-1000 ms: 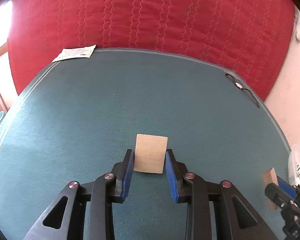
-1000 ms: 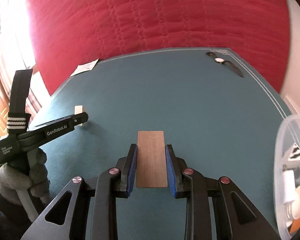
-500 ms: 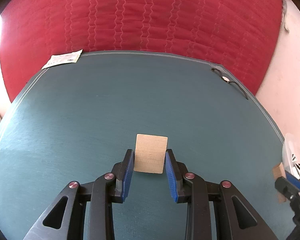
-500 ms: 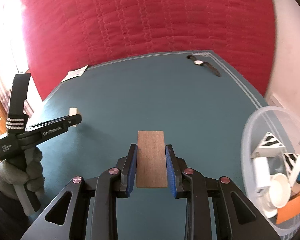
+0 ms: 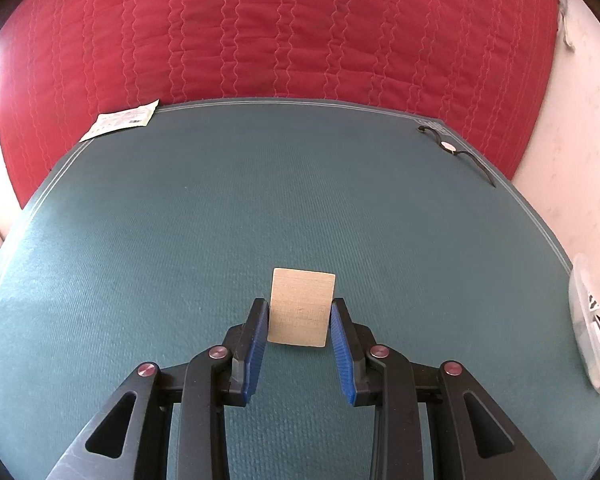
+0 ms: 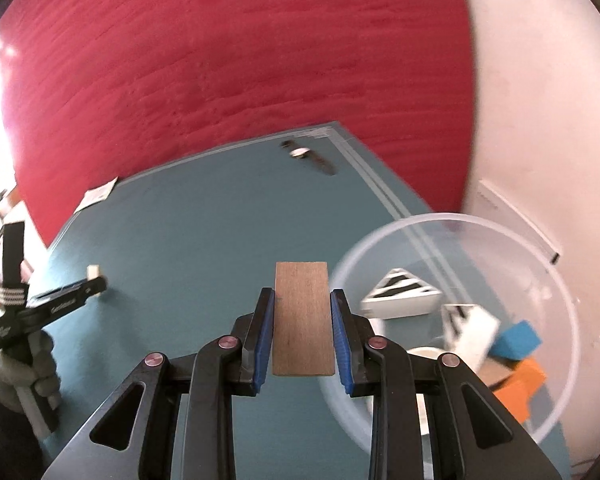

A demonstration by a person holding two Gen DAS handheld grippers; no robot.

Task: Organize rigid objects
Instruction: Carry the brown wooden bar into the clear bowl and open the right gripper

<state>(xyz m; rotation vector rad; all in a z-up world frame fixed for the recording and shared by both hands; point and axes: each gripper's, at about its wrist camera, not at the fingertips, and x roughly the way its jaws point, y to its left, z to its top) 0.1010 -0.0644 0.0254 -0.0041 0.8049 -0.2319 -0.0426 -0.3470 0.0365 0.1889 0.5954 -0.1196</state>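
Wood blocks (image 5: pixel 302 307) in tongs (image 5: pixel 300 312) (both)

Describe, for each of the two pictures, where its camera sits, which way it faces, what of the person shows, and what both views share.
Left wrist: on the left gripper, facing along its fingers over the teal mat toward the red quilt; holds a pale wooden block.
Right wrist: on the right gripper, angled toward the clear bowl; holds a brown wooden block; gloved left hand shows.
Shared: mat, quilt, wristwatch, paper packet, bowl.
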